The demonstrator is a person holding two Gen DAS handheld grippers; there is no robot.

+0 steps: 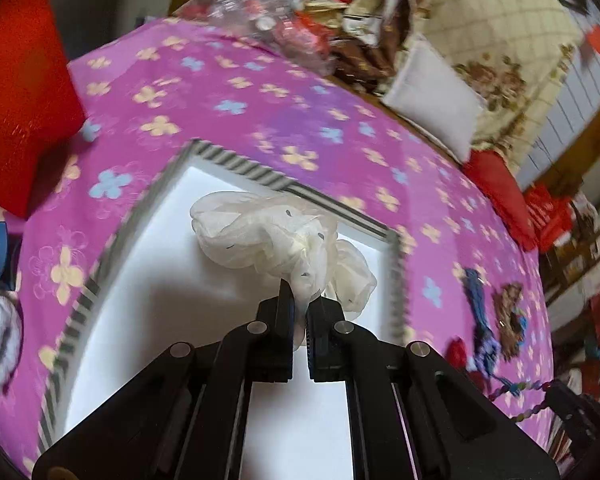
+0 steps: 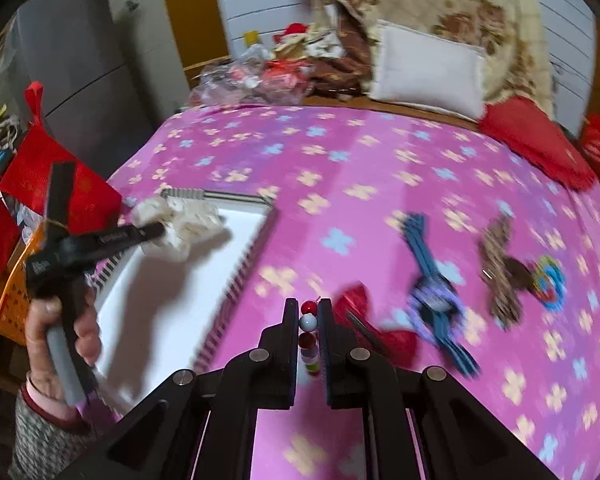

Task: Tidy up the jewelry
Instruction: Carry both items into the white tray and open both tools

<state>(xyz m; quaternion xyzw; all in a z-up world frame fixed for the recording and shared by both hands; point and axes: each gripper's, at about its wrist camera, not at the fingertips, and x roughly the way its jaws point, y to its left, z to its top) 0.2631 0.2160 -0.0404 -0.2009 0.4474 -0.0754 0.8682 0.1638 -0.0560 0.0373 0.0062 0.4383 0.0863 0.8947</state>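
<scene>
Left gripper (image 1: 300,304) pinching soft, featherlight organza scrunchie (image 1: 276,240) above white tray (image 1: 160,264); right gripper (image 2: 308,320) clamping slippery bead string (image 2: 309,334), 6 o'clock.

Tray (image 2: 172,292) sits on bedspread (image 2: 340,168), left side. Scrunchie (image 1: 276,240) held above tray interior by left gripper (image 1: 300,304). Right of tray: bow clip (image 2: 380,320), then tassel piece (image 2: 436,292), braided piece (image 2: 500,268), coil band (image 2: 548,280) farthest right. Pillow (image 2: 428,68) behind, at bed's far edge.
</scene>
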